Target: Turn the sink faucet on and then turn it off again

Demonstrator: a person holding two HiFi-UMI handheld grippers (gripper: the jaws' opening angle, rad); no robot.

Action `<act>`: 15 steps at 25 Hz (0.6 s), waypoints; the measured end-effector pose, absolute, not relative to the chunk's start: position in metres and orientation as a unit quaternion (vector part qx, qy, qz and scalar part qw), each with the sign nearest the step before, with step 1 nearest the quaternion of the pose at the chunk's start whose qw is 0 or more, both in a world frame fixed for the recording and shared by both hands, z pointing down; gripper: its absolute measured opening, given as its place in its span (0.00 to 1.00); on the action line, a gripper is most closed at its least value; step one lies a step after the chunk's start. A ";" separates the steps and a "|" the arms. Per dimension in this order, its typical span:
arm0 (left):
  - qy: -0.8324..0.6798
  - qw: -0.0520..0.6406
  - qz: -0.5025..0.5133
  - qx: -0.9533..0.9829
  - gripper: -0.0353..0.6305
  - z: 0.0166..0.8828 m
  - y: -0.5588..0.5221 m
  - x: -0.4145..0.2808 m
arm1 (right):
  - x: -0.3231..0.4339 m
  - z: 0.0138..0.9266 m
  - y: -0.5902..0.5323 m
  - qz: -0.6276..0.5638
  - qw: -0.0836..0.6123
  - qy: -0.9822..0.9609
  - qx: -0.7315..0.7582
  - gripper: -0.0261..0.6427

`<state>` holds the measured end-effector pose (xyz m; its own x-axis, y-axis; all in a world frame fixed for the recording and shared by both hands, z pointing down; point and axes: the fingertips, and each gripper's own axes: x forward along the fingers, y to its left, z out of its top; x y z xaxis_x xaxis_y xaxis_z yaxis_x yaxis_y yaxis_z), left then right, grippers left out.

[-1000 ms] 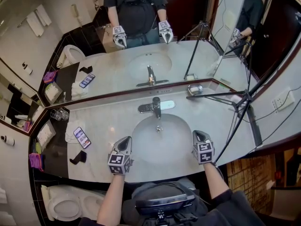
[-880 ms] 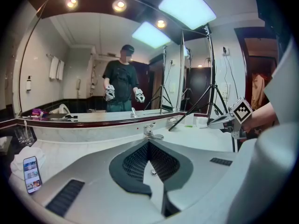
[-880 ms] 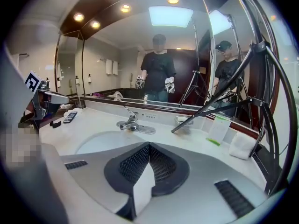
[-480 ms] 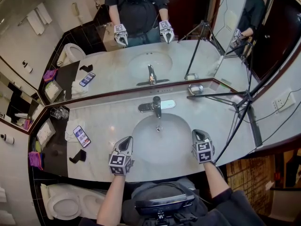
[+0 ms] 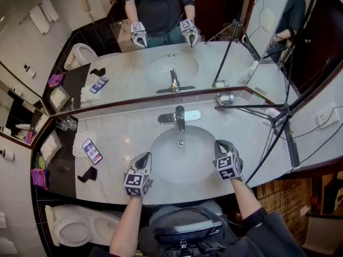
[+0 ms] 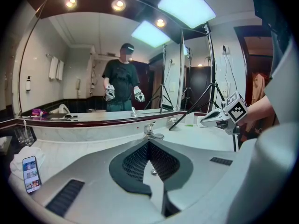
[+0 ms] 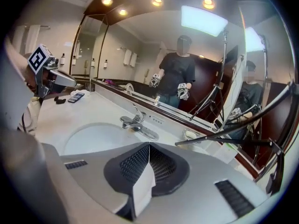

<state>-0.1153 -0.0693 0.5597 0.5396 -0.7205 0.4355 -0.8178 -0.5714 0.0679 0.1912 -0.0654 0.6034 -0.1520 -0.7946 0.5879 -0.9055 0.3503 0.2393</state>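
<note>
Chrome faucet (image 5: 179, 116), single lever, spout over white basin (image 5: 163, 165)

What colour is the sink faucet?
Shiny silver chrome. The faucet shows best in the right gripper view.

Marble counter (image 5: 123, 127); wide mirror (image 5: 134, 79); toilet (image 5: 69, 232) at left; ceiling spotlights (image 6: 119, 4) lit.

The head view looks steeply down from above the person onto the tabletop (image 5: 128, 130), sink (image 5: 171, 165) and mirror (image 5: 134, 74). Each gripper view rides low behind its own jaws, near the sink's front edge, facing the mirror, the right one turned leftward. All 3 share the faucet (image 5: 179, 116); the phone (image 5: 91, 151) probably too.
</note>
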 end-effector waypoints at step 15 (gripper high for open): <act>-0.459 0.152 0.175 0.857 0.05 0.578 -0.073 -0.124 | 0.100 0.595 -0.169 -0.154 0.477 -0.763 0.408 0.28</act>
